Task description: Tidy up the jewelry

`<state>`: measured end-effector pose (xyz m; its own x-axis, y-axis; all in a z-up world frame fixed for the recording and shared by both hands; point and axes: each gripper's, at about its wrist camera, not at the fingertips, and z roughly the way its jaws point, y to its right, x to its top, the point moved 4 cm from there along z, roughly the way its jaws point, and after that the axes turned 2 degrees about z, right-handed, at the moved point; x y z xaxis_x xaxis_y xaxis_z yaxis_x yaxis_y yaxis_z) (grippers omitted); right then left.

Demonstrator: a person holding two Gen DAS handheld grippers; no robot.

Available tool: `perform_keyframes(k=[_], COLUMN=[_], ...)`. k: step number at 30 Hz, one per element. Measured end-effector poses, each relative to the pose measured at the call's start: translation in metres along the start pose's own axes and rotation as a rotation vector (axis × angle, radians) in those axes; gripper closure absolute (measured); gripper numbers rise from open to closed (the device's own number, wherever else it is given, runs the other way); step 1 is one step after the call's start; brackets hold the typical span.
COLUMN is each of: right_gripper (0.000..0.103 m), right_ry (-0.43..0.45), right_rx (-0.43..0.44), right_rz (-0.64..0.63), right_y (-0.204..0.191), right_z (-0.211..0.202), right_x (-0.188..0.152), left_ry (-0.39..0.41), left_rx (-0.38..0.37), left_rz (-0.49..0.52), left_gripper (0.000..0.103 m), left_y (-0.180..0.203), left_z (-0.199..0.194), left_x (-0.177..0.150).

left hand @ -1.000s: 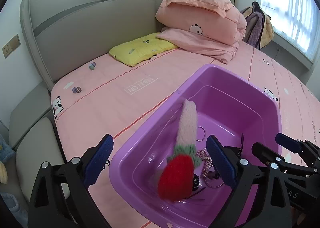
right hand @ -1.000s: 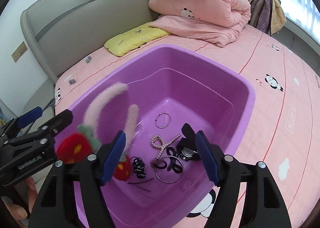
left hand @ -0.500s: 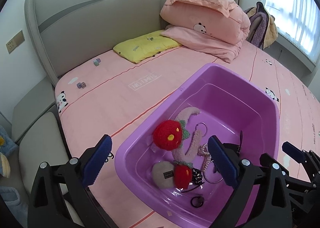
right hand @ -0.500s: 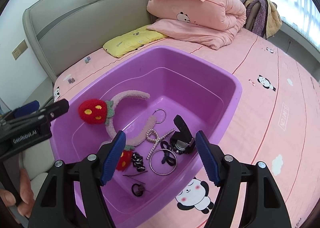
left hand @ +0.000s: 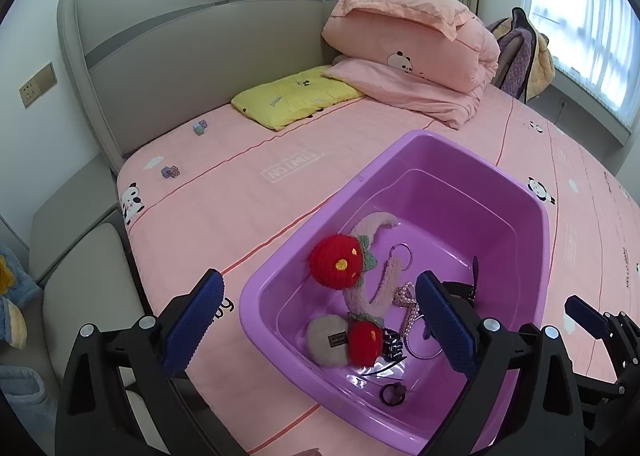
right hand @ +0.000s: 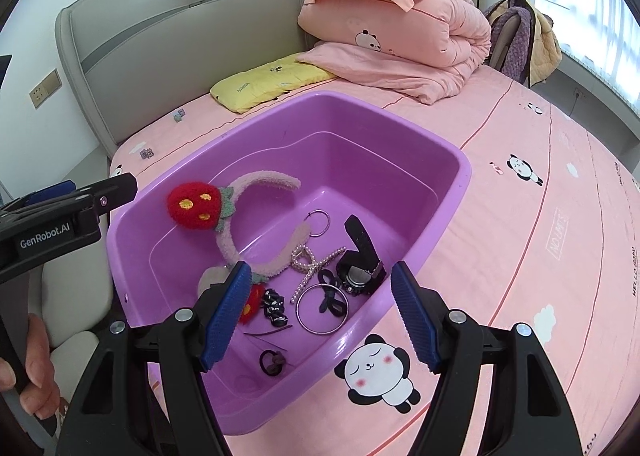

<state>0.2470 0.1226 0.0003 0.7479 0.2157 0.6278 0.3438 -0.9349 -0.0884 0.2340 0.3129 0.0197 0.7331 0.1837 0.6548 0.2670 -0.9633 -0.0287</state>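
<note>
Item: strawberry headband [right hand: 240, 211], a second ago dropping from my left gripper [left hand: 316, 320], now lying in the purple basin [right hand: 404, 135] ahead of both jaws, stowed. Left and right gripper [right hand: 320, 312] both gape wide, empty. Small black pieces beneath my right jaws are hard to identify.
</note>
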Motion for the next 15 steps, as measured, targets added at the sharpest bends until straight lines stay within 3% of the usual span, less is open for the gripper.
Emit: perform_keyframes(k=[15], right_gripper=[0.034], right_ry=[0.019], right_rx=[0.004], right_rz=[0.02], right_y=[0.002], right_z=[-0.017], right_x=[-0.008], left_ry=[0.009], left_rx=[-0.011], left_rz=[-0.001], left_gripper=[0.008], left_y=[0.004], left_z=[-0.016], left_x=[-0.004])
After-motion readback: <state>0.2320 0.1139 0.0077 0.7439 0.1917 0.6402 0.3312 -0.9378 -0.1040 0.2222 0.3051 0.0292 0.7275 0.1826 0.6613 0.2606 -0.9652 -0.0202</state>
